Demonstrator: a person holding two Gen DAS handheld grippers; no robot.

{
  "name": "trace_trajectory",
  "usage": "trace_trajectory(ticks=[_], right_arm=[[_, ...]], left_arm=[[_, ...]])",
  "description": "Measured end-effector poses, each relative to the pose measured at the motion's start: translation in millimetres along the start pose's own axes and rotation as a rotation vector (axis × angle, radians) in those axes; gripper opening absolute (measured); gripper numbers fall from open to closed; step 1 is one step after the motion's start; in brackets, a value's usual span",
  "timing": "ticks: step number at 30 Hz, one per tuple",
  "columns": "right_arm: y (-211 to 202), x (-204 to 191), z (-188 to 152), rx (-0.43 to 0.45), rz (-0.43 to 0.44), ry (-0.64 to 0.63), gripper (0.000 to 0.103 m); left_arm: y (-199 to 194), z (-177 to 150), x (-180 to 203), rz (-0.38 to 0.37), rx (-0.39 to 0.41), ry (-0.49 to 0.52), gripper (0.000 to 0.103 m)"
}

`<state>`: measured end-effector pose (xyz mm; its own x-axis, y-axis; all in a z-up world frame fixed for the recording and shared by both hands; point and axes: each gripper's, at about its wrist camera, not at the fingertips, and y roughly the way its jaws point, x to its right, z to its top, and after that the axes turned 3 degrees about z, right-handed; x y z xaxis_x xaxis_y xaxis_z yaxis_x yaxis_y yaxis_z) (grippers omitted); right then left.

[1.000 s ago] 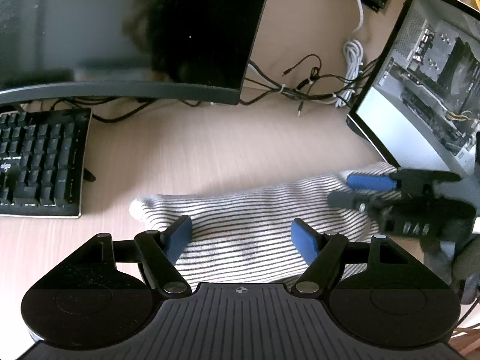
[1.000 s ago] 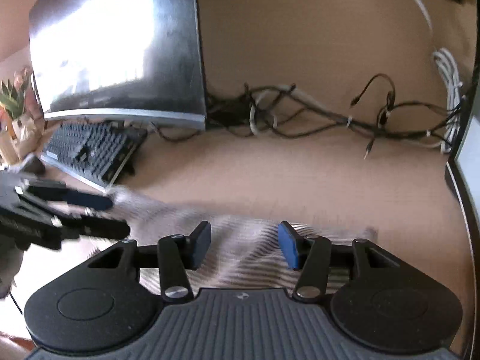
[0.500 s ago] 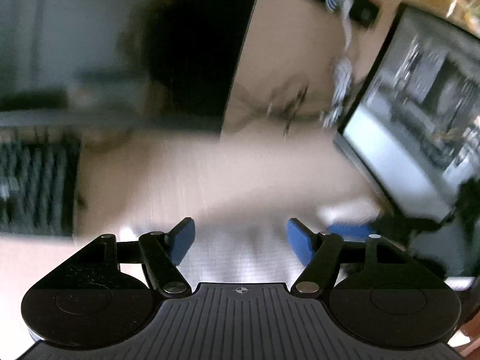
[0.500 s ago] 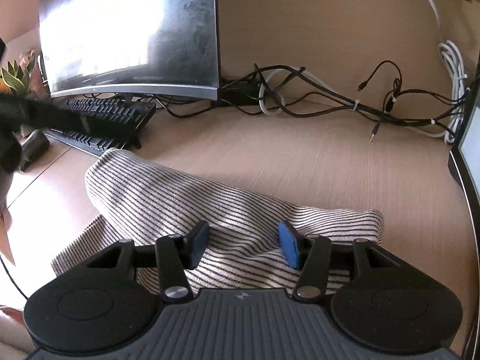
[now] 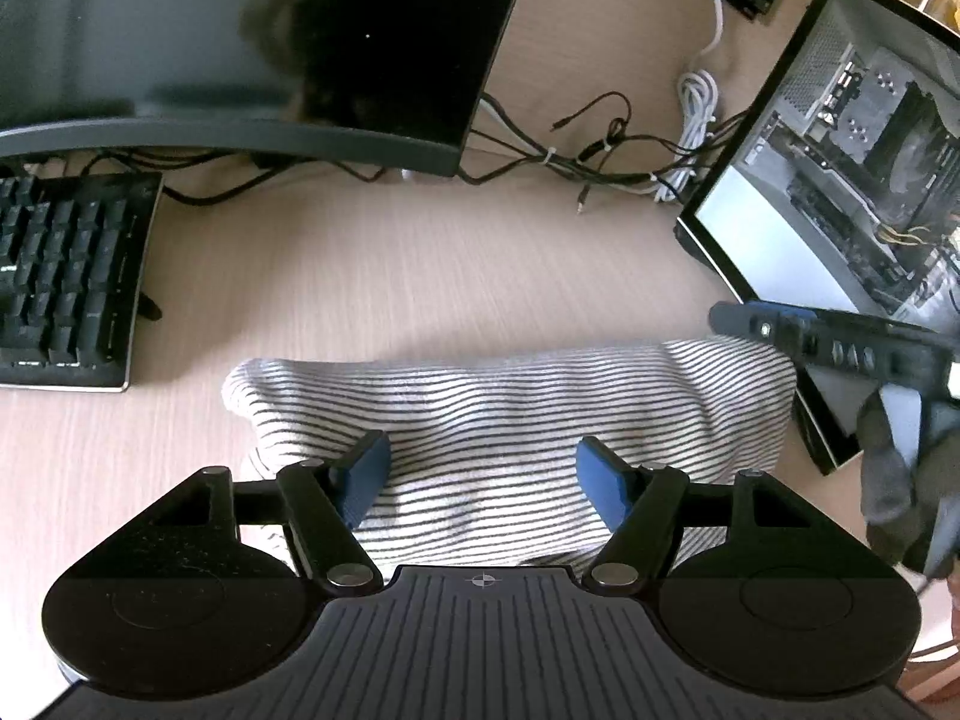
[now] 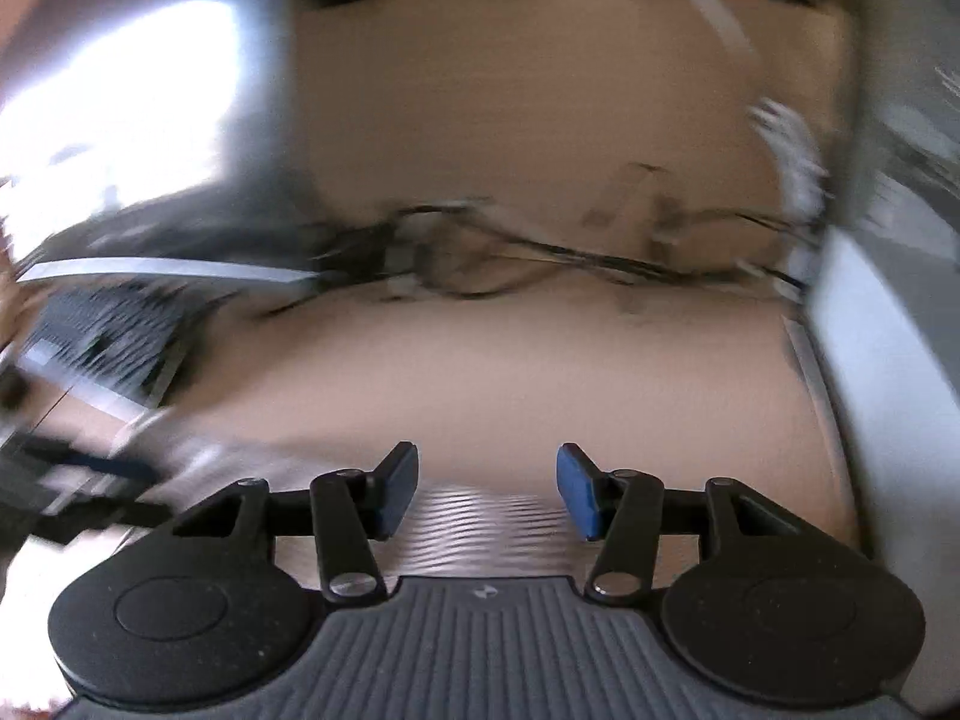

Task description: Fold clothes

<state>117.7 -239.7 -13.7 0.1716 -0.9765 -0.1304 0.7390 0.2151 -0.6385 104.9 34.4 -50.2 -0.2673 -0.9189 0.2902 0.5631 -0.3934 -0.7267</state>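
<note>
A white garment with thin dark stripes (image 5: 498, 414) lies folded into a flat band on the light wooden desk (image 5: 390, 276). My left gripper (image 5: 483, 471) is open and empty, its blue pads spread just above the garment's near part. My right gripper (image 6: 487, 489) is open and empty; its view is blurred by motion, with a strip of the striped garment (image 6: 474, 516) under its pads. In the left wrist view the right gripper (image 5: 780, 324) shows at the garment's right end.
A dark curved monitor (image 5: 240, 48) stands at the back, a black keyboard (image 5: 60, 282) at the left. A tangle of cables (image 5: 606, 150) lies behind. A glass-sided computer case (image 5: 840, 168) stands close at the right.
Both grippers have stayed open and swung about over the garment. The right gripper has moved from above the garment to its right end. The garment lies in the same band shape.
</note>
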Motion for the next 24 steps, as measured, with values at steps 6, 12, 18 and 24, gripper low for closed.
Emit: trace_trajectory(ticks=[6,12,18,24], right_arm=[[11,24,-15,-0.078,-0.033,0.121,0.054],[16,25,-28,-0.133,-0.053,0.098,0.06],[5,23,-15,-0.098,-0.023,0.118,0.062],[8,13,-15,-0.159,0.064,0.138,0.074]], left_arm=[[1,-2,7,0.012,0.001,0.026,0.083],[2,-5,15,0.029,-0.002,0.074,0.087],[1,-6,15,0.029,0.002,0.069,0.087],[0,-5,15,0.028,0.006,0.062,0.087]])
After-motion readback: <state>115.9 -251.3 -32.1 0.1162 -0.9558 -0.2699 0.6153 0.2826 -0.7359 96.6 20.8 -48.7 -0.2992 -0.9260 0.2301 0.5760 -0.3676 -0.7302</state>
